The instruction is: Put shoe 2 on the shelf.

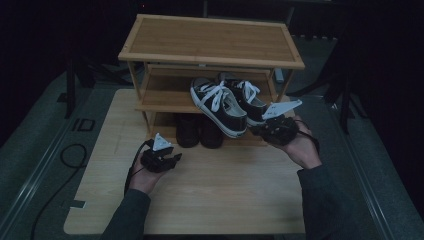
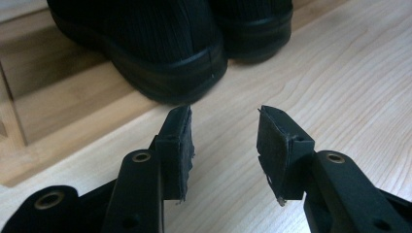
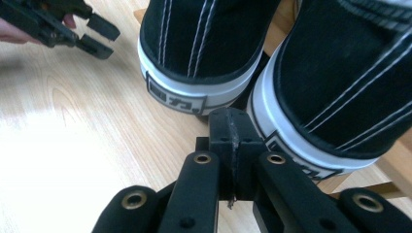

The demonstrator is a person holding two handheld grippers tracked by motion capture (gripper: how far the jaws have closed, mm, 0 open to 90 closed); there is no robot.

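High view: a wooden shoe rack (image 1: 210, 42) stands on the table (image 1: 215, 195). A pair of sneakers (image 1: 225, 102) with white laces sits on the middle shelf, heels overhanging its front edge. A pair of dark shoes (image 1: 197, 131) sits on the bottom shelf. The right hand-held gripper (image 1: 267, 131) is at the sneaker heels; the left hand-held gripper (image 1: 175, 159) hovers just in front of the dark shoes.

Left gripper view: the jaws stand partly open with nothing between the pads (image 2: 180, 145). The nearer dark shoe's heel (image 2: 160, 53) lies just ahead. Judgement: widen the jaws before advancing, then straddle the heel squarely.

Right gripper view: the jaws are fully closed, pads (image 3: 232, 141) pressed together, holding nothing, just below the gap between the two sneaker heels (image 3: 199, 53). Judgement: push evenly on both heels to seat the pair without twisting it.
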